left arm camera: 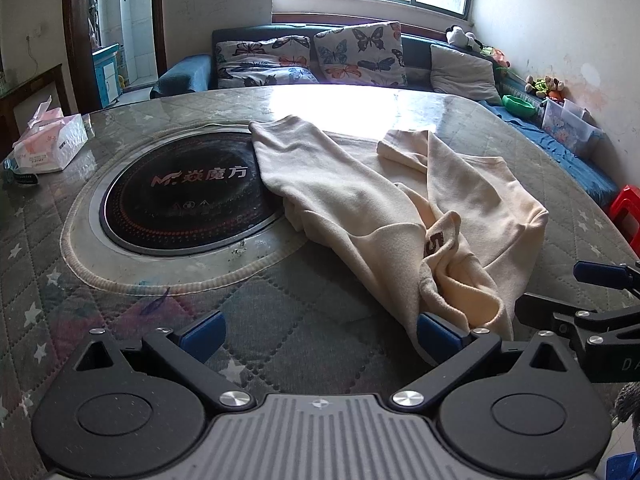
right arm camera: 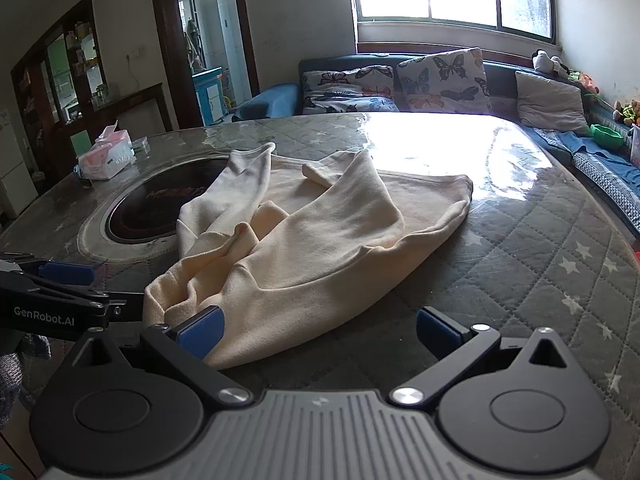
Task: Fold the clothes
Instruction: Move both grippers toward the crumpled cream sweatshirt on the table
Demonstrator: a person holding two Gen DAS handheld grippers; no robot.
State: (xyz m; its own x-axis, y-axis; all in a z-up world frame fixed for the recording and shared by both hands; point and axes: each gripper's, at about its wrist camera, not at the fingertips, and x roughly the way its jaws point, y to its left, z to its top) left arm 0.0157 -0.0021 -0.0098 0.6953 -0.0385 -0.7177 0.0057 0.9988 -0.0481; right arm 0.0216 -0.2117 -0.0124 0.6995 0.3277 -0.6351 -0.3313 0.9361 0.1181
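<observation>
A cream sweatshirt (left arm camera: 360,200) lies crumpled on the quilted table (left arm camera: 280,320), one sleeve stretched over the black round hob (left arm camera: 180,200). A brown number patch shows in a fold. My left gripper (left arm camera: 320,332) is open at the table's near edge, and its right blue pad touches the garment's near hem. My right gripper (right arm camera: 320,332) is open too, with the sweatshirt (right arm camera: 320,232) lying just beyond its fingers and the hem against its left pad. The left gripper (right arm camera: 60,284) shows at the left edge of the right wrist view, and the right gripper (left arm camera: 580,300) shows at the right edge of the left wrist view.
A pink tissue pack (left arm camera: 48,140) sits at the table's far left. Behind the table stand a blue sofa (left arm camera: 400,60) with butterfly cushions and a bright window. A red stool (left arm camera: 626,212) is at the right. A glossy cover shines on the far tabletop.
</observation>
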